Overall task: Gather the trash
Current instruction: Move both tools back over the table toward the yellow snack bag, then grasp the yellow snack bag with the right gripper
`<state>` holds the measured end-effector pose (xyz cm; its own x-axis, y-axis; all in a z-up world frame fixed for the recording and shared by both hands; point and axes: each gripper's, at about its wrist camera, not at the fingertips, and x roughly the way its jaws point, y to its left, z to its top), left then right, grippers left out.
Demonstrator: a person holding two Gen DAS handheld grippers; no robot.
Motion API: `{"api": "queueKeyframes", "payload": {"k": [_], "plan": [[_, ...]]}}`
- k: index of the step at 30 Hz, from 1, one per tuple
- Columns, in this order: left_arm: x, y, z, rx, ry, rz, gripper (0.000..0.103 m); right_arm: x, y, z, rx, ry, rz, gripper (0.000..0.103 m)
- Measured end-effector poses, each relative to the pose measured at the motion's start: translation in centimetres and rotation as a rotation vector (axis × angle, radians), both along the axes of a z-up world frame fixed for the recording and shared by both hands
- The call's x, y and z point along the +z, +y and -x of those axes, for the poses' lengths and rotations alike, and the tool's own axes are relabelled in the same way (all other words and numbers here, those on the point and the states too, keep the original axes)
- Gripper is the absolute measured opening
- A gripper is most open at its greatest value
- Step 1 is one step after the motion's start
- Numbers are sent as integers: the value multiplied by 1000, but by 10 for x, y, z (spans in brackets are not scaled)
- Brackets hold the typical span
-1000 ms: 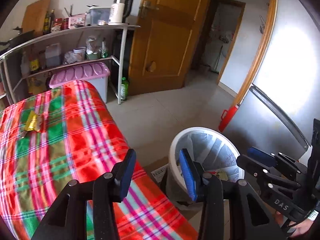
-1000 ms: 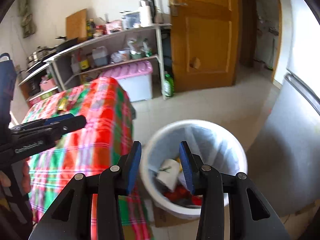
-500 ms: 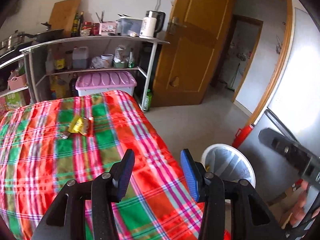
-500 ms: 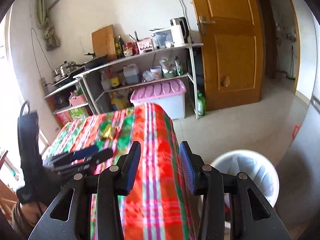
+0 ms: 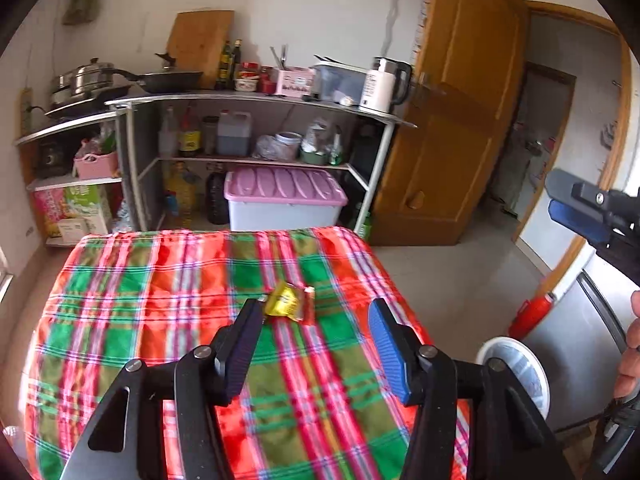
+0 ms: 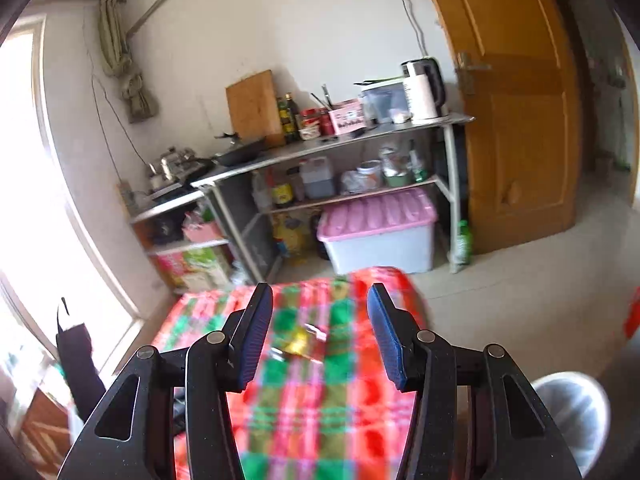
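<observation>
I have both grippers over the plaid-covered desk (image 5: 160,320). My left gripper (image 5: 316,344) is spread and its jaws are opening, with nothing pinched — the yellow wrapper (image 5: 289,302) lies flat on the cloth just past its left fingertip. My right gripper (image 6: 320,336) is also spread and opening, empty; I see the same wrapper, blurred, on the cloth beyond its fingers. The white trash bin (image 5: 520,368) stands on the floor off the desk's right edge.
</observation>
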<state>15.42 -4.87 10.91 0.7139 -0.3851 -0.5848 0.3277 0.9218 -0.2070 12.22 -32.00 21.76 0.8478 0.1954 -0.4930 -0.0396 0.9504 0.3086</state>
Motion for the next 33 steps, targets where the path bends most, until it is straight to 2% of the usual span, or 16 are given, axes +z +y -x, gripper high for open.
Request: {"api": "queueKeyframes", "payload": {"k": [7,9,11,15,19,24,29,33], "plan": [[-9,38,-25,70,33,10,55,4,47,-42,112,-22,-89,50],[-15,46,-32,72,39,15,55,-4,57,-50,139,-24,-69,51],[-22,48,-40,73,45,-3,55,-19,69,-58,163,-30,7,51],[-44,54,-56,58,79,20,55,-70,82,-81,211,54,143,51],[-69,52,-71,44,111,-18,55,-121,80,-101,257,149,197,51],[-96,52,-89,27,149,-10,55,-169,77,-114,283,216,248,51],[-108,58,-100,53,161,-26,55,-199,76,-128,327,255,266,51],[-111,69,-105,76,170,-4,55,-213,83,-139,370,252,294,52]]}}
